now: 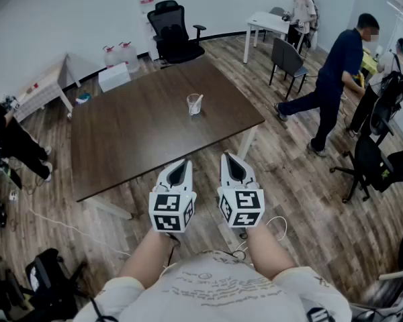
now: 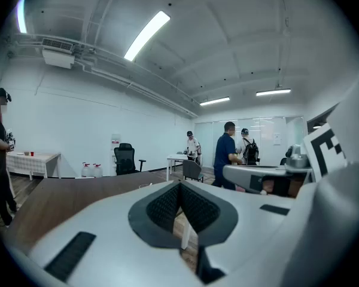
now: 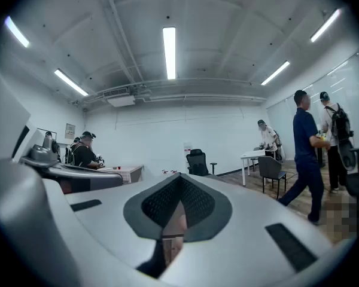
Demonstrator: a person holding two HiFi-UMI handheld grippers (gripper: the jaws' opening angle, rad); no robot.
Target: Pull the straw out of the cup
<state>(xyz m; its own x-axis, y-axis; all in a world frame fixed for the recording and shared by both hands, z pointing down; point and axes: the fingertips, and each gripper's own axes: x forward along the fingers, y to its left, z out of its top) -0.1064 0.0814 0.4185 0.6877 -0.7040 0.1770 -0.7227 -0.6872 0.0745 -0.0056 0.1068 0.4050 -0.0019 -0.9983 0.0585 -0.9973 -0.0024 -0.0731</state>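
**Straw and cup.** A clear cup (image 1: 195, 104) stands upright on the far half of a dark brown table (image 1: 134, 139). The straw (image 1: 198, 100) leans inside it, against the rim. Nothing else lies on the table.

**Tools.** The left tool (image 1: 180, 166) and the right tool (image 1: 231, 161) are held side by side at the table's near edge, well apart from the cup. Each tool's jaws are closed together, with nothing between them.

**Room.** The floor is of wood planks. Beyond the table are:
- a black office chair (image 1: 174, 29)
- water bottles (image 1: 121, 54)
- a white box (image 1: 114, 77)
- a white desk (image 1: 269, 22)

A person in dark blue (image 1: 336, 79) walks at the right, with other people nearby.

**Differences between views.**
- Only the head view shows the cup and straw clearly.
- The left gripper view looks low across the table. It alone shows the wall-mounted air unit (image 2: 58, 57). The right tool enters at its right edge.
- The right gripper view shows the ceiling strip light (image 3: 169, 52) and people at a small side desk (image 3: 122, 172). The left tool enters at its left edge.
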